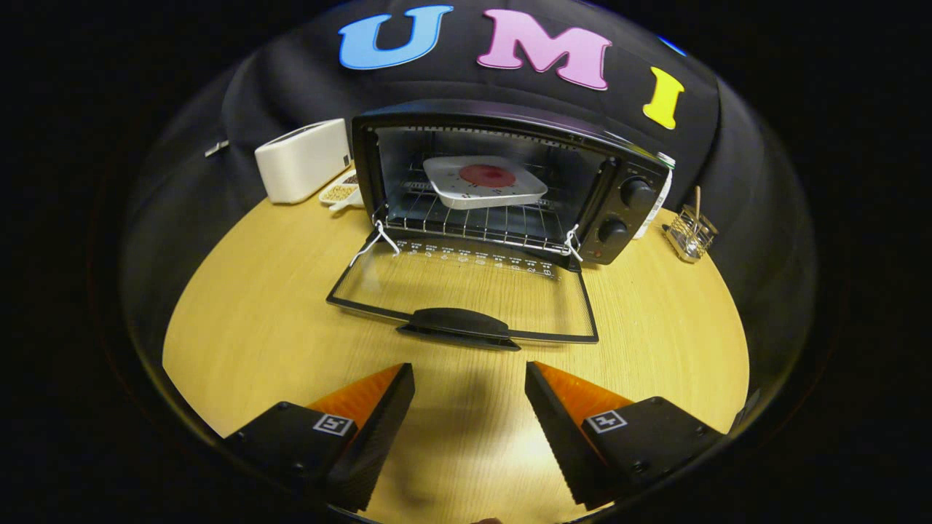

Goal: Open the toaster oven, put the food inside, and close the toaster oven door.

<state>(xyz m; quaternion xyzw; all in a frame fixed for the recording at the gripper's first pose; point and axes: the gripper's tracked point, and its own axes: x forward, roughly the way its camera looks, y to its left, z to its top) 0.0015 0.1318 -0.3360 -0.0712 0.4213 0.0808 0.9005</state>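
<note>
A: Pale wooden table [255, 320], round, inside a dark-walled booth. Nearest, gripper [470, 415] spread wide, holding nothing, fingers hovering above bare wood.

B: Just ahead?

A: Toaster oven door [466, 291] dropped flat onto the table, handle [459, 324] right in front of the fingers. Glass in a thin frame, hinged; probably light and stiff, best taken by that handle and lifted gently.

B: And the food?

A: Already inside the toaster oven [619, 211], on a white square plate [484, 182] resting on the wire rack [473, 222]. Further off: white toaster [302, 160], small dish of grains [341, 193], wire holder [690, 233].
</note>
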